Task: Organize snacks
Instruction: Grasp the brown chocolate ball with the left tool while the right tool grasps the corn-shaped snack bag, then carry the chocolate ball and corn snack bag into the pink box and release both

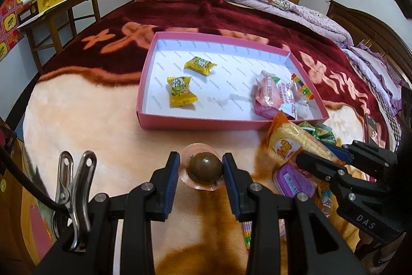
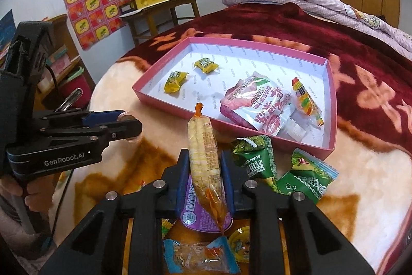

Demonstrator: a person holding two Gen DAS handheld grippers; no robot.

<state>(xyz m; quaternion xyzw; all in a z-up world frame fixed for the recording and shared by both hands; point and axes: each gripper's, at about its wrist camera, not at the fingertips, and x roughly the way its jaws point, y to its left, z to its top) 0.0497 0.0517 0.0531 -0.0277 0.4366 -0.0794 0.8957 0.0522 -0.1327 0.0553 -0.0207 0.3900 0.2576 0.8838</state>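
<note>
A shallow pink box with a white printed lining sits on the blanket-covered bed. Inside it lie two yellow candies toward its left end, and at the right end a pink drink pouch with a small rainbow-striped packet just beside it. The left gripper is clamped on a round brown jelly cup near the box's front wall. The right gripper is closed on a long corn-snack packet, outside the box, above a purple tin and beside green packets.
</note>
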